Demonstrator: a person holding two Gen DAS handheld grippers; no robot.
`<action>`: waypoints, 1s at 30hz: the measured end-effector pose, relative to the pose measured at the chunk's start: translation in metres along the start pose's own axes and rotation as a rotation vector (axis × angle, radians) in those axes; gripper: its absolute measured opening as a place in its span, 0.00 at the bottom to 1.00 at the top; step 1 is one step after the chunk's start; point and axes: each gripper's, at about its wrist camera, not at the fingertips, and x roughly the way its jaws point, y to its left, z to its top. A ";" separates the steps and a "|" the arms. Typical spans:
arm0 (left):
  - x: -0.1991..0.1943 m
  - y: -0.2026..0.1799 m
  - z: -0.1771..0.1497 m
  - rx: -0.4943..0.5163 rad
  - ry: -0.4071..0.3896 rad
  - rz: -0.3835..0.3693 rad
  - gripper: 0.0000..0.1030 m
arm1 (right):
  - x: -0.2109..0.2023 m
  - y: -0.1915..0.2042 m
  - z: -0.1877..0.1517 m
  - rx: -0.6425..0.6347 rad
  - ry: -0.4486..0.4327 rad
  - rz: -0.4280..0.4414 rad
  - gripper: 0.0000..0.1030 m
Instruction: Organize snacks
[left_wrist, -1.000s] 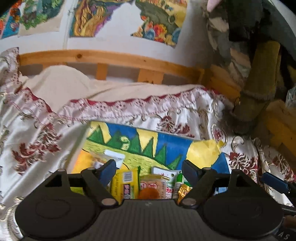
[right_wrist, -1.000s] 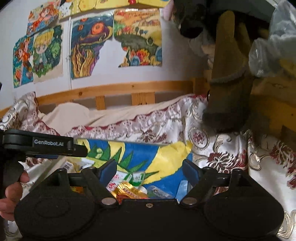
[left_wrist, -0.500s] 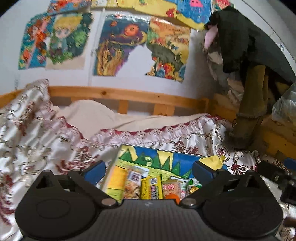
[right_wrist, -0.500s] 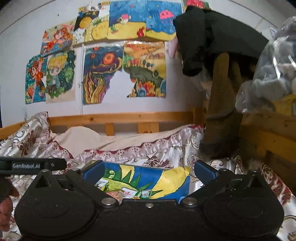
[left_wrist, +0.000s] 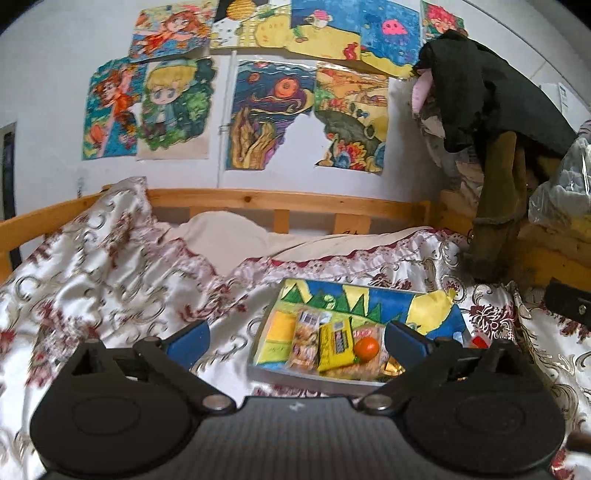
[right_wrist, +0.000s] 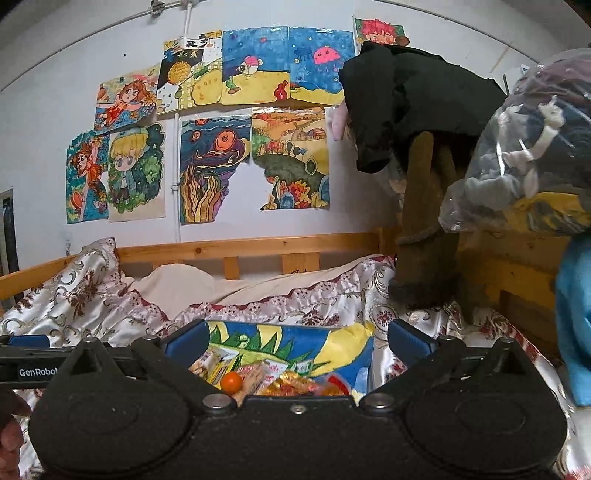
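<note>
snacks (left_wrist: 332, 345) lie lined up side by side on the painted board (left_wrist: 436, 310) on the bedspread (left_wrist: 110, 280), likely so each is easy to see; left gripper (left_wrist: 295, 338) and right gripper (right_wrist: 295, 338) both gape wide with nothing held, hanging short of the row.

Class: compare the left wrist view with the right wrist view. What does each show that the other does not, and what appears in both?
Left wrist only: the yellow packet lying flat, fully visible. Right wrist only: a blue cloth at the right edge and the other gripper's bar. Both: the painted board, the orange ball, the wall drawings, and open, empty jaws.
</note>
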 end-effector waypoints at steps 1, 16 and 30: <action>-0.005 0.002 -0.002 -0.009 0.006 0.005 1.00 | -0.005 0.001 -0.002 0.000 0.005 -0.003 0.99; -0.047 0.010 -0.021 0.008 0.062 0.044 1.00 | -0.048 0.004 -0.025 0.025 0.116 -0.006 0.99; -0.046 0.014 -0.032 0.018 0.148 0.074 1.00 | -0.050 0.006 -0.040 0.015 0.204 -0.019 0.99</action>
